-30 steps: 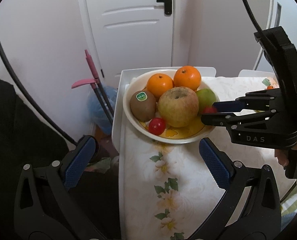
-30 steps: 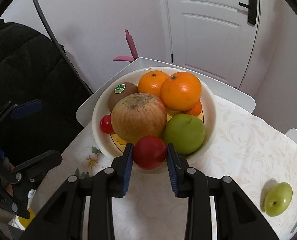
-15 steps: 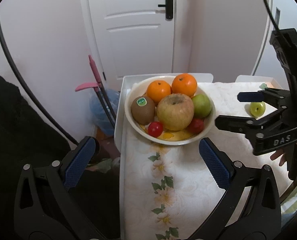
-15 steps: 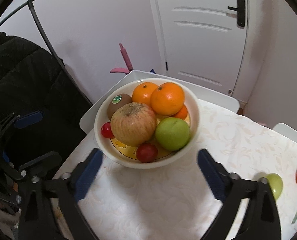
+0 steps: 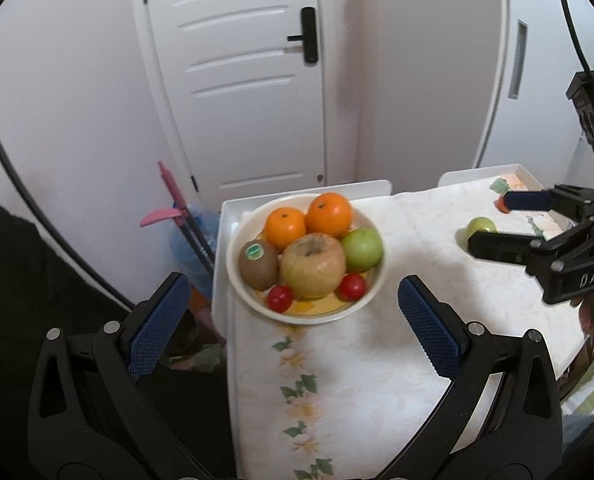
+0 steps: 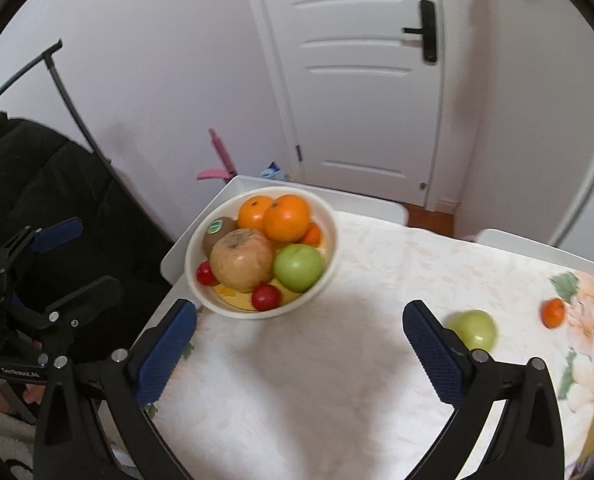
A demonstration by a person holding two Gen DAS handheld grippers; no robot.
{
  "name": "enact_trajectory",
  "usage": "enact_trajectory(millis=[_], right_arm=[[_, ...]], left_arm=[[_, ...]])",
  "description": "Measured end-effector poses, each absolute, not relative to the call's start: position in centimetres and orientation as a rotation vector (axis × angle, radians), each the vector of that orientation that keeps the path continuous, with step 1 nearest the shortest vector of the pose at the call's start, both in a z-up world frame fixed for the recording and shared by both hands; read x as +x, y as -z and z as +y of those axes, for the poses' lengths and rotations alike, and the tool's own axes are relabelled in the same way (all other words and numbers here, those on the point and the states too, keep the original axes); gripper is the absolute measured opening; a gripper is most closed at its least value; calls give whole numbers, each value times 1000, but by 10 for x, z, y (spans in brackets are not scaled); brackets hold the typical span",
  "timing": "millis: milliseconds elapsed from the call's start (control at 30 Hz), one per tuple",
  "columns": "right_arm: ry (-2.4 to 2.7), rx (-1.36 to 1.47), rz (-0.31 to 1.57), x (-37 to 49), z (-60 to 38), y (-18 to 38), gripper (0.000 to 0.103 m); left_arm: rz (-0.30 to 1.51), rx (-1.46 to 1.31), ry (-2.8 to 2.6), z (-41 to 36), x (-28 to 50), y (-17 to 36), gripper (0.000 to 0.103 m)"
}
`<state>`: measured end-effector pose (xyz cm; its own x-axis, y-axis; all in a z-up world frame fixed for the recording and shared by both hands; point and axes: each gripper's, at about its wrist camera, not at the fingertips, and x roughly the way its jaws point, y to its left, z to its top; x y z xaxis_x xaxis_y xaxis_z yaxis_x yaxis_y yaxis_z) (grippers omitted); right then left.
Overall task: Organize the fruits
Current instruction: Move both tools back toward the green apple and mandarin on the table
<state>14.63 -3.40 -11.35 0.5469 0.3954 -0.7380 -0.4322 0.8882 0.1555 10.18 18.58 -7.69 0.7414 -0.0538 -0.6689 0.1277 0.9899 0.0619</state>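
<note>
Both grippers empty, jaws spread wide. Left gripper [image 5: 291,312] hangs over the near-left part of the table; right gripper [image 6: 299,338] sits above the middle of the tablecloth [image 6: 337,360], nothing between its blue pads [image 6: 433,356].

Fruit bowl [image 5: 371,292] stands at the table's far-left corner, on the cloth's edge. Inside: two oranges [image 5: 329,215], a big yellowish apple [image 5: 312,265], a green apple [image 5: 362,249], a kiwi with a green sticker [image 5: 257,265], two small red fruits [image 5: 352,286] at the near rim. Right wrist view also shows a smaller orange fruit [image 6: 312,235] tucked behind the green apple.

Loose on the cloth toward the right edge: a small green apple [image 6: 475,330], just beside the right gripper's right finger in that view, and a small orange fruit [image 6: 553,313] farther right.

Table [image 5: 221,264] is white with a raised rim; cloth is cream with a floral print. Room: white panel door [image 5: 241,80] with black lever handle behind the table, pale walls, pink-handled tool [image 5: 169,200] leaning at the table's left side.
</note>
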Motion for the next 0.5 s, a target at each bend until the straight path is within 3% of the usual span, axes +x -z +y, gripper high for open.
enact_trajectory(millis=[500], right_arm=[[-351, 15, 858, 138, -164, 96, 103]], left_arm=[[733, 136, 144, 73, 111, 67, 103]])
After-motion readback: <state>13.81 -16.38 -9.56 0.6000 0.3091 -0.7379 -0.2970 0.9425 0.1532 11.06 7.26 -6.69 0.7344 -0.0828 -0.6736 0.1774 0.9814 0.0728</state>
